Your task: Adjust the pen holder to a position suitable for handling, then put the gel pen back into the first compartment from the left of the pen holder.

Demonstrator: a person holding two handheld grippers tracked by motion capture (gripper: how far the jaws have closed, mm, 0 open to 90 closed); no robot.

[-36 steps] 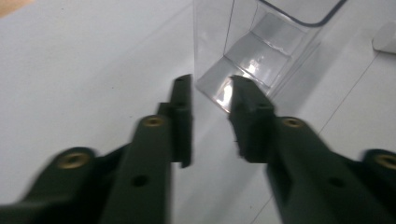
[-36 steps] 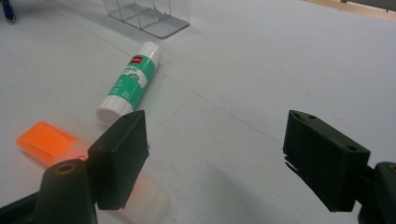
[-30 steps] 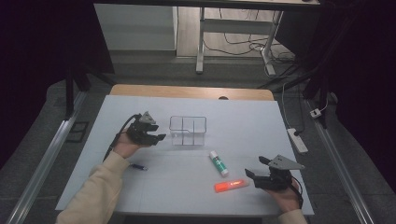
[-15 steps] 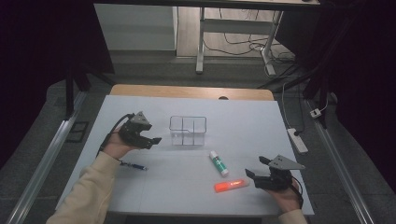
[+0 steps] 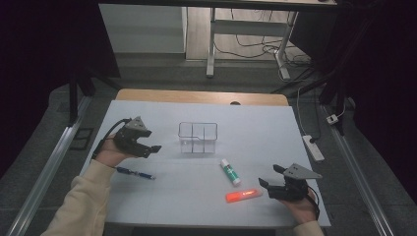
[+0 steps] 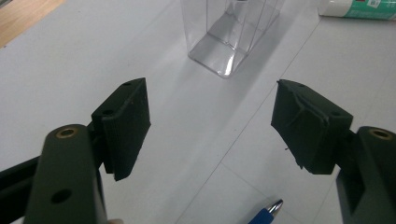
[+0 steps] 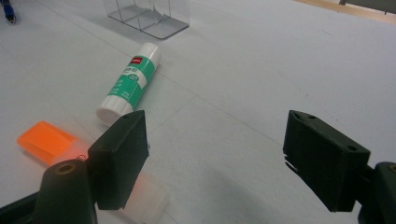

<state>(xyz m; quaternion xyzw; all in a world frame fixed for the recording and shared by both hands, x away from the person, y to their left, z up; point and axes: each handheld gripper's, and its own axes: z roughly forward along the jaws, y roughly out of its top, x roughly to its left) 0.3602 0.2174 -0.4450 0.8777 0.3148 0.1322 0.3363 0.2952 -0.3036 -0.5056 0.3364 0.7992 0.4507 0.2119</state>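
My left gripper [image 5: 152,148] hovers over the table's left side, left of a clear divided box [image 5: 198,137]. Its jaws have just been opening and stand open with nothing between them. In the left gripper view the left gripper [image 6: 210,126] points at the clear box [image 6: 231,39], and a blue pen's tip [image 6: 270,211] lies below. The blue pen [image 5: 135,173] rests on the table near that hand. My right gripper [image 5: 270,176] is open at the front right, with an orange highlighter [image 5: 243,195] just to its left. A green-and-white glue stick [image 5: 230,172] lies beyond it.
The white sheet [image 5: 255,128] covers the table, with a wooden edge [image 5: 201,96] along the back. In the right gripper view the glue stick [image 7: 130,81] and the highlighter [image 7: 46,142] lie left of the open jaws, and the clear box [image 7: 149,16] stands farther off.
The left hand has drawn back leftward and upward, away from the clear box, and its jaws stand wider. The pen, glue stick, highlighter and right gripper have stayed put.
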